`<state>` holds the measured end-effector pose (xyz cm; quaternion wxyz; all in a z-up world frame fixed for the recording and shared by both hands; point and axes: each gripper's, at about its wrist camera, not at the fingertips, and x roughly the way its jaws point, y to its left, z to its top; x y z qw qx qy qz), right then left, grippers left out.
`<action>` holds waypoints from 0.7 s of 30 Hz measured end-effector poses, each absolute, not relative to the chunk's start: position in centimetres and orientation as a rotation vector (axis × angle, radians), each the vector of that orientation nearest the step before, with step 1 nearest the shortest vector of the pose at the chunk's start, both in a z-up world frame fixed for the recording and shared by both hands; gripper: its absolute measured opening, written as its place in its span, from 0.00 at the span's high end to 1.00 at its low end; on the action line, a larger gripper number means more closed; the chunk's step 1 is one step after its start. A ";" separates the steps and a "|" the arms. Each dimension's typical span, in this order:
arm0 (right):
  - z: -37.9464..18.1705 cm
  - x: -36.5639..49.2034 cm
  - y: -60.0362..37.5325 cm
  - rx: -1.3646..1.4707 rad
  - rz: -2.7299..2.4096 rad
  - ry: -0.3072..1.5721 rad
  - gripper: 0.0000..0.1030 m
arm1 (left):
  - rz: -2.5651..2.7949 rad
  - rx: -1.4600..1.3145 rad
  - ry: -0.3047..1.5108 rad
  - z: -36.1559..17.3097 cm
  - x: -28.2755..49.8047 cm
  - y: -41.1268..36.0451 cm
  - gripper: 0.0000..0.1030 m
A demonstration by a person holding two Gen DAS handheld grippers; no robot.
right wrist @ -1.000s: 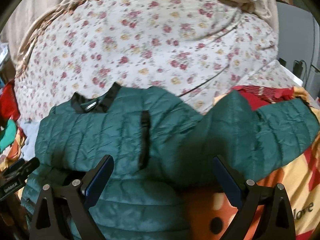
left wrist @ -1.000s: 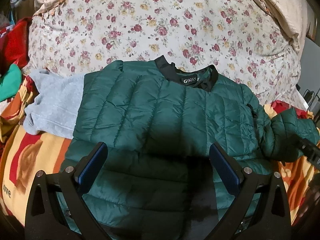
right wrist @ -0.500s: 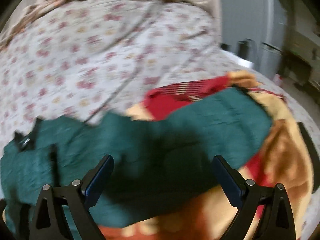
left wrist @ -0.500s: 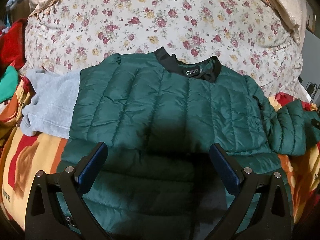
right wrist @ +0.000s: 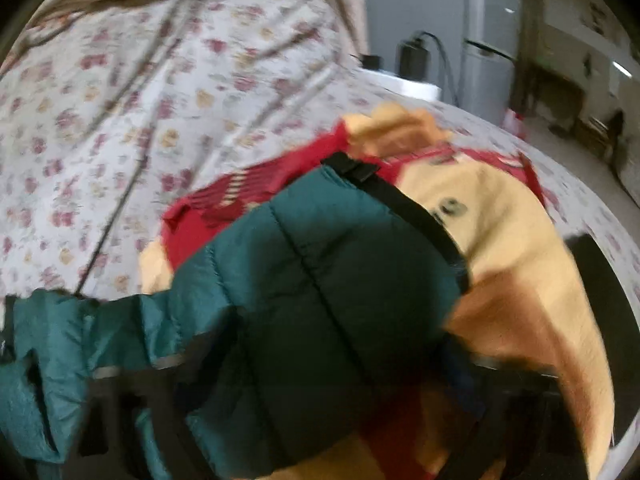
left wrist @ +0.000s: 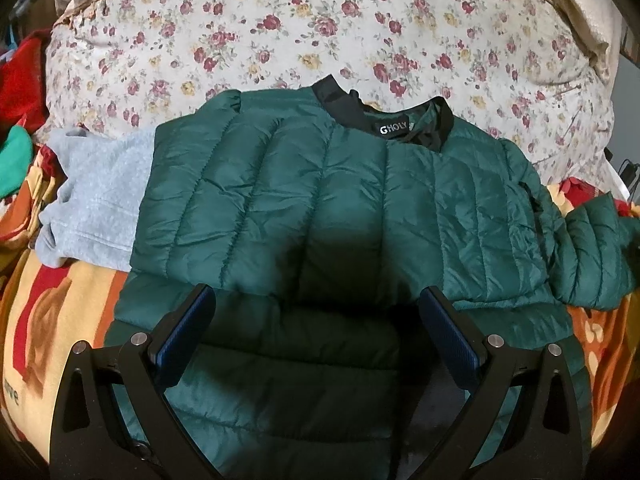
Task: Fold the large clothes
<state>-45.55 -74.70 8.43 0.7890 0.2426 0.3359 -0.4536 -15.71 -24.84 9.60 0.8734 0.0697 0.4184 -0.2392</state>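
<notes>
Swung toward 3 o'clock since a second ago, right gripper (right wrist: 320, 380) now over the cuff end of the sleeve (right wrist: 332, 280) rather than the jacket body; view heavily blurred, fingers only dim dark shapes at the lower edge, so cannot tell whether spread or closed, nor whether touching the cloth. Black cuff band (right wrist: 404, 208) at 1 o'clock of the sleeve, lying on the yellow and red blanket (right wrist: 520, 264). Floral quilt (right wrist: 120, 100) from 9 to 12 o'clock, grey refrigerator (right wrist: 488, 52) at 1 o'clock.

Left gripper (left wrist: 316, 320) nearly where it was, spread wide, holding nothing, hovering over the lower hem of the green puffer jacket (left wrist: 320, 200). Blue-padded fingers (left wrist: 184, 332) at 7 and 5 o'clock. Jacket spread flat on the bed, black collar (left wrist: 384, 120) at 12 o'clock with a label reading GHOLY, left side folded in, right sleeve trailing off at 3 o'clock. Grey sweatshirt (left wrist: 100, 192) tucked just beside and partly under the jacket at 9 o'clock. Red and green clothes (left wrist: 16, 120) at the far 9 o'clock edge.
</notes>
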 end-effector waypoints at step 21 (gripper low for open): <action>13.4 -45.6 -73.0 0.525 -0.729 0.643 0.35 | -0.467 0.096 0.891 9.8 -15.4 -22.9 0.01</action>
